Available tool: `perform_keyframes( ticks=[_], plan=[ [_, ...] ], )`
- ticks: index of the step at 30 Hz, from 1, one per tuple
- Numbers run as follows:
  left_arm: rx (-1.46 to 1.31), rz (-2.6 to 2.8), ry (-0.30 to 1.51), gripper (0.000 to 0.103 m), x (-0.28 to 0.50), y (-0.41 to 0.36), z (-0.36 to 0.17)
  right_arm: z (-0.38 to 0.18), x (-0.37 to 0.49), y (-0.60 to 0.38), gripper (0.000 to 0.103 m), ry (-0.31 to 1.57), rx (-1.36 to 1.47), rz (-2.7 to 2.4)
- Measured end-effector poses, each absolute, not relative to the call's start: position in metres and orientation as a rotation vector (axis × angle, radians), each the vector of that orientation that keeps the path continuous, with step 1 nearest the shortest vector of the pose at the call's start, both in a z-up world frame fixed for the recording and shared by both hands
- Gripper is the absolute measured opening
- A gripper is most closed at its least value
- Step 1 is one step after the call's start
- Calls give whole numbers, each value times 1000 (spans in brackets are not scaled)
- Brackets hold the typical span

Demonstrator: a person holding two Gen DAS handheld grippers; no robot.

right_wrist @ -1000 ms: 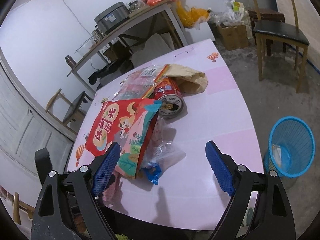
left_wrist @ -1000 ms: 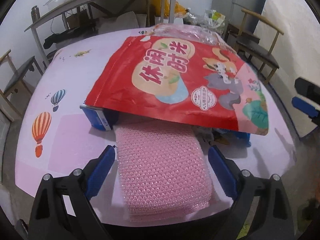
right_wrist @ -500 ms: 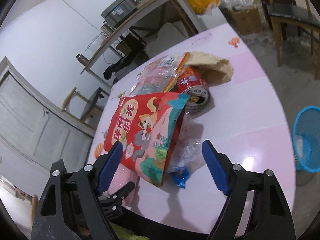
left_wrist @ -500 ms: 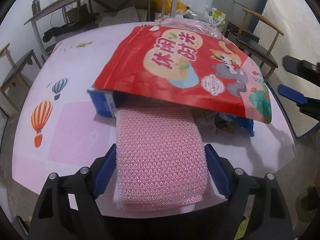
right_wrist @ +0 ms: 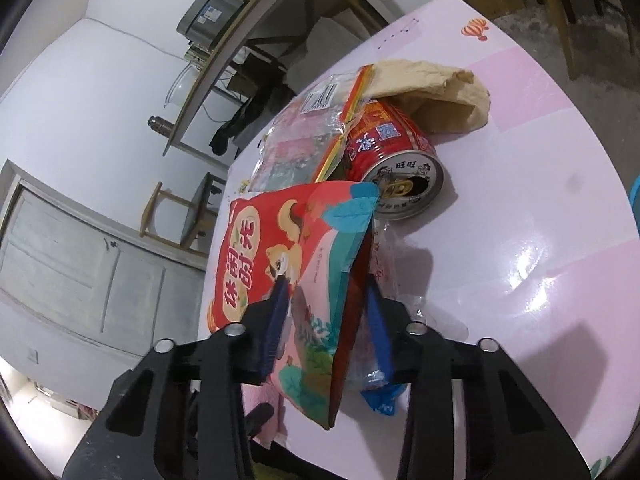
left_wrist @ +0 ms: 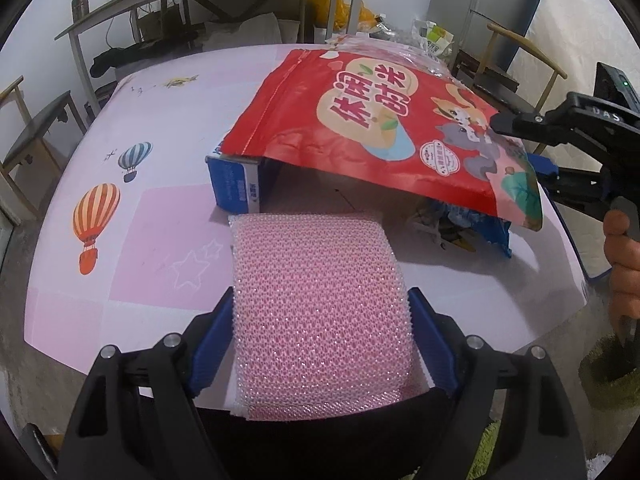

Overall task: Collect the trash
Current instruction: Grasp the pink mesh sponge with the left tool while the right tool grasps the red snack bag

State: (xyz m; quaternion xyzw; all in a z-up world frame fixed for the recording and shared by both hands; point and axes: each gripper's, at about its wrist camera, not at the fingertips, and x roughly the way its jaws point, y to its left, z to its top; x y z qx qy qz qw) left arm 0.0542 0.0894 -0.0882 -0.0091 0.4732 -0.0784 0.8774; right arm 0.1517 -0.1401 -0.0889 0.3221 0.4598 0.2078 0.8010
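While the left gripper point(left_wrist: 320, 344) pinches the pink sponge point(left_wrist: 320, 312), its long axis runs toward twelve o'clock, where the red snack bag point(left_wrist: 380, 128) lies. From the right wrist, the right gripper point(right_wrist: 328, 320) clamps that bag's near edge, with the can point(right_wrist: 394, 168) at one o'clock.
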Motion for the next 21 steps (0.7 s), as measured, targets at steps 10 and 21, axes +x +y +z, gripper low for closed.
perform_keyframes(
  ticks=[10, 21],
  plan=[
    [-26, -165, 974, 79, 50, 93, -89, -88, 148, -147, 13, 980, 747, 463],
    [-56, -153, 953, 78, 40, 101, -87, -76, 138, -157, 6, 936, 840, 544]
  ],
)
